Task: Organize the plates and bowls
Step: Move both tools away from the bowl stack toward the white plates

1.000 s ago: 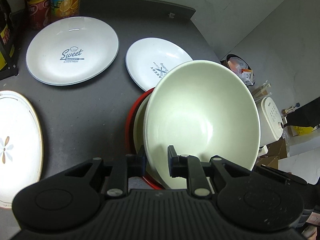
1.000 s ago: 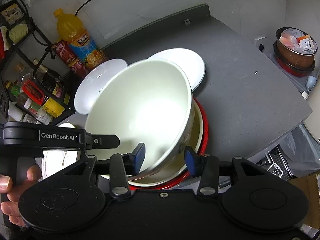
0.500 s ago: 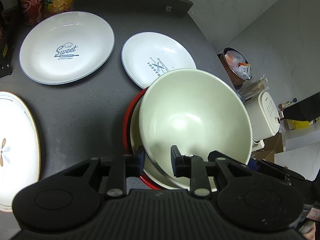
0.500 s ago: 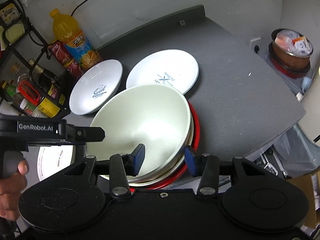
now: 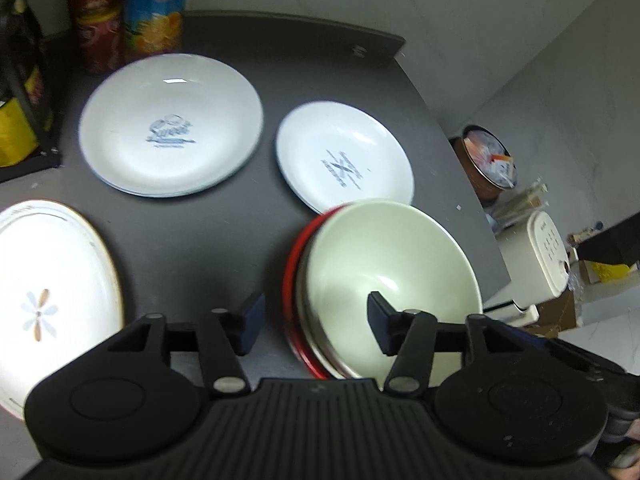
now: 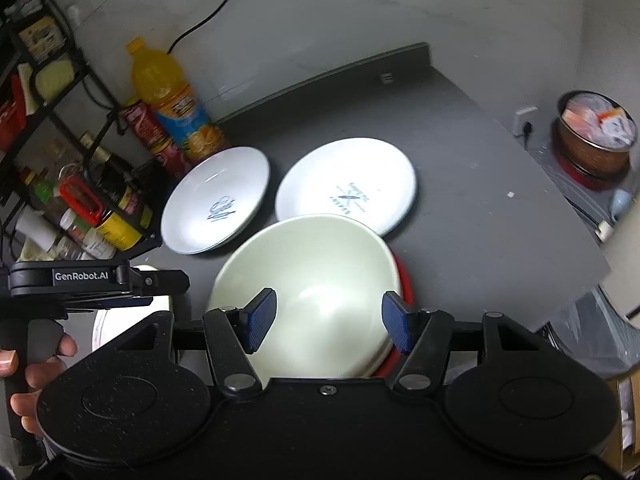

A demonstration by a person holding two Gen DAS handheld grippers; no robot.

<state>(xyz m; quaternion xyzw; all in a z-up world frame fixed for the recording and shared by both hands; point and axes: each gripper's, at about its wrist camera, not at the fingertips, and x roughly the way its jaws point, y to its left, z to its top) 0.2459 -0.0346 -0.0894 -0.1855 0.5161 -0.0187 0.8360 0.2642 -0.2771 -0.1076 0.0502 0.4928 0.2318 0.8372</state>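
Observation:
A cream bowl [image 5: 384,276] sits nested on a stack whose bottom bowl has a red rim [image 5: 291,280], near the table's front right corner. My left gripper [image 5: 315,322] straddles the bowl's near rim with its jaws opening and wide gaps at both pads. In the right wrist view the cream bowl [image 6: 320,264] lies just below my right gripper [image 6: 328,320], whose jaws are also opening with no pad touching it. A large "Sweet" plate [image 5: 172,124], a smaller printed plate [image 5: 344,160] and an oval flower plate [image 5: 52,292] lie apart on the dark table.
An orange juice bottle [image 6: 172,100], red cans [image 6: 148,128] and a black rack of bottles [image 6: 80,184] line the back left. The table edge [image 6: 560,280] drops off at the right. Beyond it are a pot [image 6: 592,132] and a white appliance [image 5: 548,256].
The cream bowl went from tilted and raised to lying flat in the stack. Both grippers opened and let go of its rim, and both drew back slightly.

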